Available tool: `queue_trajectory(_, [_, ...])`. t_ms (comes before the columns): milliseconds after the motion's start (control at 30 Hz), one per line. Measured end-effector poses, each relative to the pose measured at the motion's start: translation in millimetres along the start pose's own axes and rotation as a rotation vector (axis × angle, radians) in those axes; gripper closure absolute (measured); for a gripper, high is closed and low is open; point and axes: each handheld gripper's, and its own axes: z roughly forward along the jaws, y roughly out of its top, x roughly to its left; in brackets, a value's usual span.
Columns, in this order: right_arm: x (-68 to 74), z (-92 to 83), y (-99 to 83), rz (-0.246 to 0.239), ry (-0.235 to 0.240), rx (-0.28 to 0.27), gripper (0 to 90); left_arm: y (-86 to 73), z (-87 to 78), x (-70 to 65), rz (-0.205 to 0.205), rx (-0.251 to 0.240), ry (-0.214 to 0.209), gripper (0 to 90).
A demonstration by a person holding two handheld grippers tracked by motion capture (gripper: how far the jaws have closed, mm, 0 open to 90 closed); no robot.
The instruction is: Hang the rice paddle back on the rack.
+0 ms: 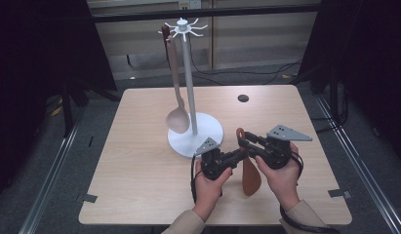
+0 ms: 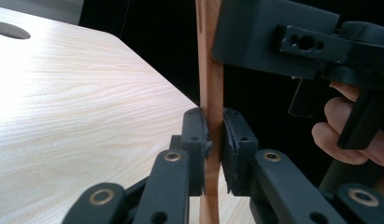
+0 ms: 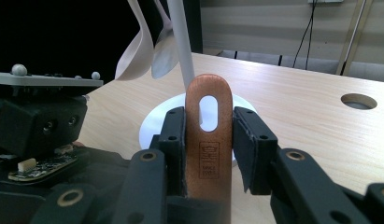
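A brown wooden spatula (image 1: 250, 178) hangs over the table's near right part, blade toward me and handle end with its slot pointing away. My left gripper (image 1: 243, 155) comes from the left and is shut on the handle; its pads (image 2: 197, 140) squeeze the thin edge of the spatula (image 2: 210, 70). My right gripper (image 1: 244, 140) comes from the right and grips higher up. In the right gripper view, this gripper (image 3: 209, 149) is shut on the flat handle (image 3: 209, 85) just below the slot. The right gripper's body (image 2: 297, 42) looms close in the left gripper view.
A white utensil stand (image 1: 195, 139) with a tall pole (image 1: 188, 73) and hooks on top stands just beyond the grippers. A beige spoon (image 1: 177, 117) hangs from it. A round hole (image 1: 243, 98) sits in the table at the back.
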Motion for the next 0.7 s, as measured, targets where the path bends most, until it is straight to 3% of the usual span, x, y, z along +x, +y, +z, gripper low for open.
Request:
queue_trajectory(400, [-3.8,-1.3,-1.0,0.037,0.006,-0.041,66.6,6.2,-1.7,0.5,0.011,0.007,0.004,82.9])
queue_trajectory(700, [-12.1,-6.6,0.2,0.029,-0.026,-0.088,47.6,12.6,-14.3,8.2,0.003,-0.004,0.005,82.9])
